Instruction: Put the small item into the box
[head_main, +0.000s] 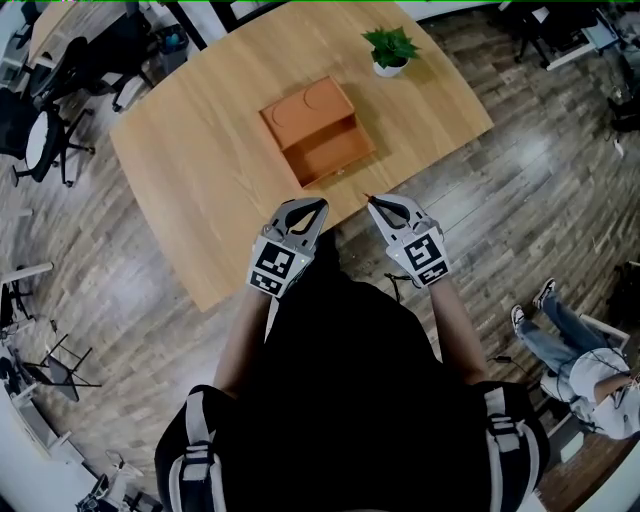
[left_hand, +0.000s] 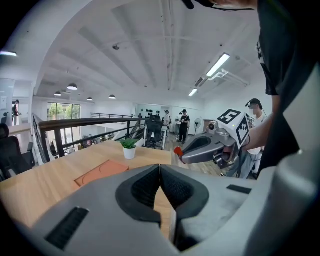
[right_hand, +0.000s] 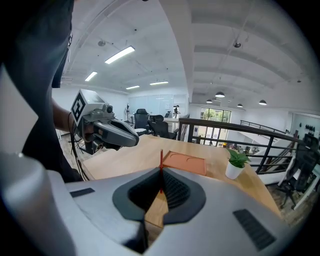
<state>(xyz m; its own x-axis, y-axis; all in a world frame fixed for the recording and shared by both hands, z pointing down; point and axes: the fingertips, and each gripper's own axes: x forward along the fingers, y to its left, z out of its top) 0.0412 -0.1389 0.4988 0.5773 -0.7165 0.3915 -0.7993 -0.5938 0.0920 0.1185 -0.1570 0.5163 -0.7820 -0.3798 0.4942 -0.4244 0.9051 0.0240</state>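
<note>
**A:** So, where are we w/ the task?

**B:** Partway, I'd say. Nearest first: the right gripper (right_hand: 161, 175) has its fingers (right_hand: 176, 192) clenched on the small item (right_hand: 161, 157), a thin red sliver pinched edge-on at the tips. Pickup looks done, imo.

**A:** And the left gripper (left_hand: 160, 172)?

**B:** Its fingers (left_hand: 144, 187) are pressed together w/ nothing btw them. It's held level w/ the right one. Both are at the near edge of the desk (head_main: 200, 170), neither over the box.

**A:** Box status?

**B:** The orange box (head_main: 318, 132) sits mid-desk, well apart from both grippers. In the head view it looks open: lid laid back flat, tray side toward the person. I see nothing red inside. The gripper views are too low to confirm the inside.

**A:** Anything past it?

**B:** Just a potted plant (head_main: 390, 48) near the far edge. It's clear of the box, so prob. not in the way.

**A:** So what's left?

**B:** Carry the item out over the tray, then release it. Grab done, transfer + drop not yet, so approx. halfway, as a judgement only.
</note>
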